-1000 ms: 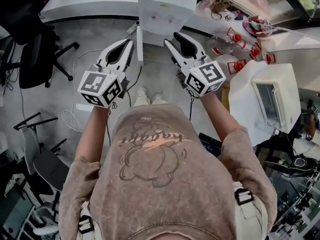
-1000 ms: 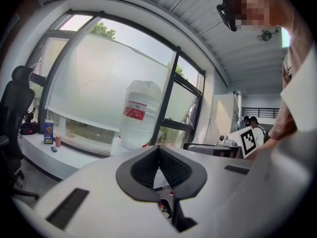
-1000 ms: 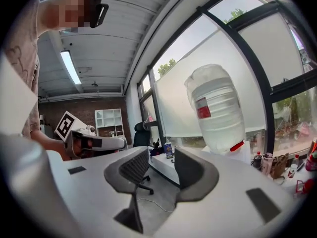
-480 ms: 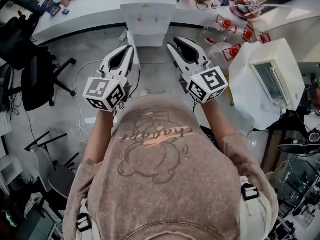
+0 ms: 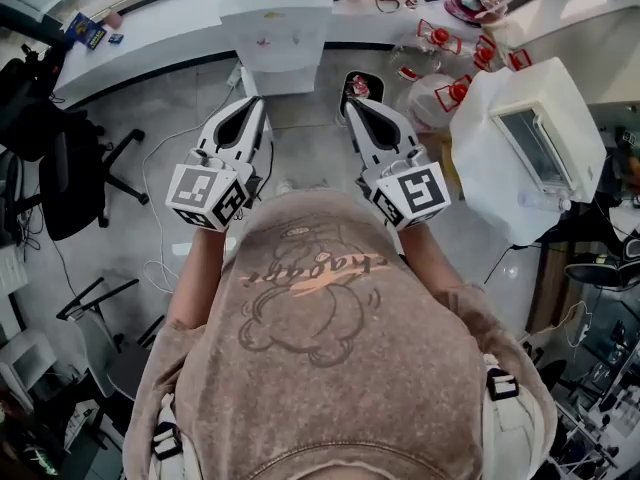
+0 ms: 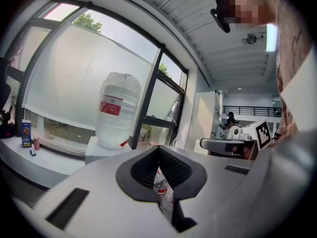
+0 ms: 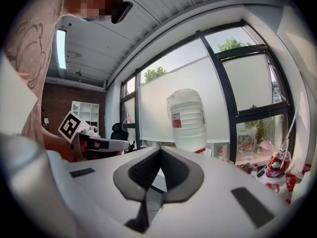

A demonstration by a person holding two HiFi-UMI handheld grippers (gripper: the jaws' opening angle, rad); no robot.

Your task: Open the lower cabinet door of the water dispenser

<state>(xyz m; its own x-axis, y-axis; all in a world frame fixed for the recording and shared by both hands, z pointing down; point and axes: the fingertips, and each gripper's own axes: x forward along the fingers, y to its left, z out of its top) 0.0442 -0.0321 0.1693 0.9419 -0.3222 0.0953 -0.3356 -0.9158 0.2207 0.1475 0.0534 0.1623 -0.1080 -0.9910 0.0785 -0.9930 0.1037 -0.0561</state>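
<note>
Head view shows the white water dispenser (image 5: 275, 30) at the far side, facing the person. Its lower cabinet door is on the near face, too foreshortened to pick out, and seemingly unopened. The water bottle (image 6: 118, 110) stands upright on top. Both grippers point level at the dispenser from well apart, probably an approach. The left gripper (image 5: 256, 104) has its fingers together, empty. The right gripper (image 5: 353, 106) has just closed on nothing, perhaps to make a slim tip for the door's edge.
</note>
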